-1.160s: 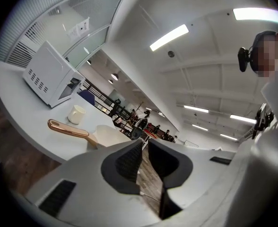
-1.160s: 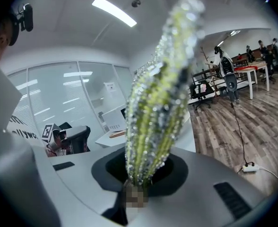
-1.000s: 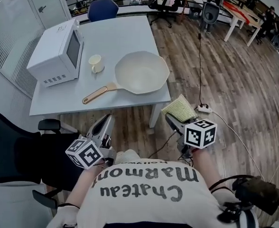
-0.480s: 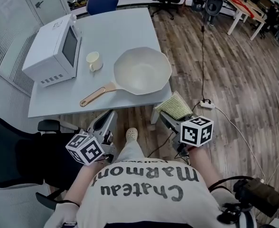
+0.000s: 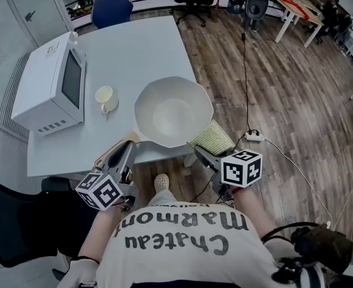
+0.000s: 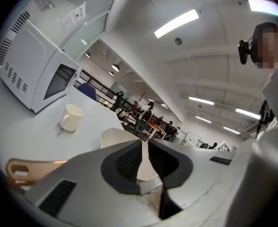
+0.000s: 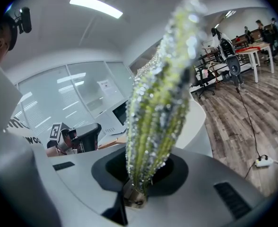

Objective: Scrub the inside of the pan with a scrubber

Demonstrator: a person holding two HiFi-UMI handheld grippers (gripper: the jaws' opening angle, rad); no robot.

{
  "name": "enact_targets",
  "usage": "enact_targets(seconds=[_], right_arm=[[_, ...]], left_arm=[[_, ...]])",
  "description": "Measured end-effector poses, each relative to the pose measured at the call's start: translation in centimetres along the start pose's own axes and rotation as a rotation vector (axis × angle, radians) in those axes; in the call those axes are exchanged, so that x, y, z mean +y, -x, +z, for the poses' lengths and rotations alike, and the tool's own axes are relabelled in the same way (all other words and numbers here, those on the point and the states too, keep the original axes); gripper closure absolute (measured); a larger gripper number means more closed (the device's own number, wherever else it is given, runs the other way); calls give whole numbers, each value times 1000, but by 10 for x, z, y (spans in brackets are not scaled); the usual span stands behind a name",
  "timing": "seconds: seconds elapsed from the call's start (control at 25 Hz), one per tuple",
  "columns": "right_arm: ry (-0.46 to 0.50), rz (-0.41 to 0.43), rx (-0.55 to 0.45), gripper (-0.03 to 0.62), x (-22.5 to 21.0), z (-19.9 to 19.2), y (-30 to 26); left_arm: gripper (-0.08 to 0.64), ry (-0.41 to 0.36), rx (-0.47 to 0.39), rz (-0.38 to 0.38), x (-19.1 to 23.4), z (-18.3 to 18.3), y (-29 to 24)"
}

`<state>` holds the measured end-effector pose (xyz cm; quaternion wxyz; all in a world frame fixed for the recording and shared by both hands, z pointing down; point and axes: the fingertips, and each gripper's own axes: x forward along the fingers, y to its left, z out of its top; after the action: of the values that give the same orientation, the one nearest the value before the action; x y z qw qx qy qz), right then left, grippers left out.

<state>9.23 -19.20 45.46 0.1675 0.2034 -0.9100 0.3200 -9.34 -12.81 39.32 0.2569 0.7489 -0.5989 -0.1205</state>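
Scrubbing has not started yet, I think.

From the head view, the pan (image 5: 171, 114) sits at the near edge of the table (image 5: 134, 47). It is round and deep, pale and smooth, and its inside is bare. The right gripper (image 5: 197, 153) holds the scrubber (image 5: 212, 138) just beside the pan's near rim, not inside it. I cannot tell if they touch. The left gripper (image 5: 127, 153) is over the near end of the handle (image 5: 102, 159) and does not hold it. What is left: steady the pan, put the scrubber in, and rub all around.

In the left gripper view, the jaws are closed with nothing between them. Past them I see the pan's white side. The handle (image 6: 28, 167) is flat, shiny brown, and has a hole in its end. A smooth white cup (image 6: 71, 117) and a boxy white microwave (image 6: 35, 74) stand farther off.

In the right gripper view, the jaws pinch the bottom edge of the scrubber (image 7: 160, 103). It is a flat pad, yellow-green, with sparkly, rough-looking threads. It stands up tall. The pan's smooth white wall (image 7: 199, 122) curves behind it.
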Motion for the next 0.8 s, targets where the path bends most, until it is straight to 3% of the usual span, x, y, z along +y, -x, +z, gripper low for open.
enact_targets(seconds=[0.2,0.28,0.36,0.52,0.68,0.8], right_arm=[[-26,-18,2,540,-19,20,-26],[-37,-22,8,540,-25,24,-37],[-43,-24,18,540,-29,28,-47],[-41,-18,47,540,-33,35,-66],[-30,-10,92,540,-41,40,-86],[8,15,189,540,-43,37,-101]], left_arm=[[509,-91,54,-6,26,20,-30],[464,-115,93,-21,35,24,-40],[341,-143,143,-53,41,25,-48],[250,-305,333,-118,55,8,-58],[230,-430,553,-183,65,-22,-58],[229,-554,672,-180,71,-37,-57]])
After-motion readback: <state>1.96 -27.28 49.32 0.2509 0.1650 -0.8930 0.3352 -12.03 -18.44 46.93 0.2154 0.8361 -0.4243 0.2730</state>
